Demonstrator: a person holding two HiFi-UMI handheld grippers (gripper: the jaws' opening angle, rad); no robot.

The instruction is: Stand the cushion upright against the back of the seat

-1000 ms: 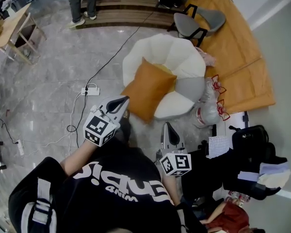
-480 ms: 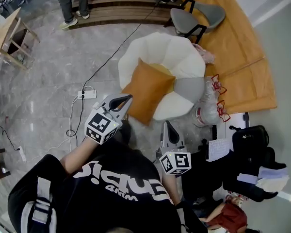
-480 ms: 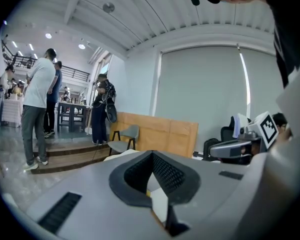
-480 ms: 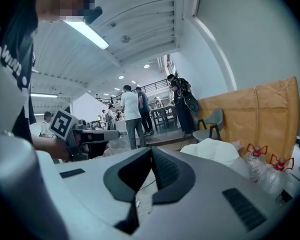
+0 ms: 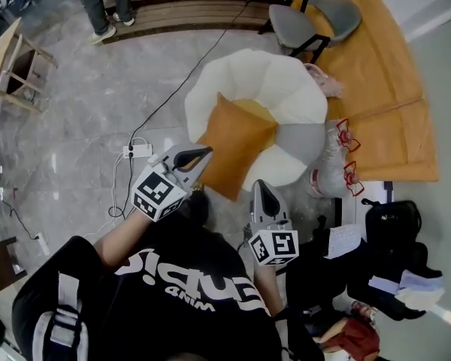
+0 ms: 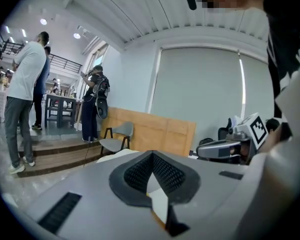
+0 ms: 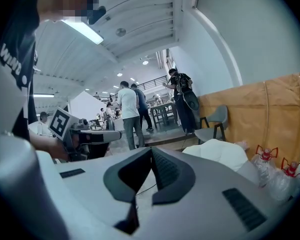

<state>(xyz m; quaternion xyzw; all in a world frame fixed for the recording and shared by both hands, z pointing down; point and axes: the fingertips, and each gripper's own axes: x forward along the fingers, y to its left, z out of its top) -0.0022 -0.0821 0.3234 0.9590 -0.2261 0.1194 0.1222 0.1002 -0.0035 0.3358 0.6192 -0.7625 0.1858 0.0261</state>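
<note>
An orange cushion [image 5: 237, 145] lies tilted on the front of a white petal-shaped seat [image 5: 255, 89], overhanging its front edge, with a grey cushion [image 5: 301, 136] beside it. My left gripper [image 5: 204, 153] is shut and empty, its tip just short of the orange cushion's left edge. My right gripper [image 5: 261, 185] is shut and empty too, near the seat's front rim. In the left gripper view the jaws [image 6: 152, 156] meet, and the right gripper [image 6: 225, 149] shows beside them. The right gripper view shows closed jaws [image 7: 151, 151] and the white seat [image 7: 217, 151].
A power strip [image 5: 141, 150] and a black cable lie on the floor left of the seat. Behind the seat stand a grey chair [image 5: 312, 21] and wooden panels [image 5: 376, 89]. Bags with red handles [image 5: 334, 156] and black bags [image 5: 391, 232] crowd the right. People stand by the steps [image 5: 98, 6].
Both grippers have moved forward toward the seat and cushion, staying shut. The cushion has not moved on the seat.
</note>
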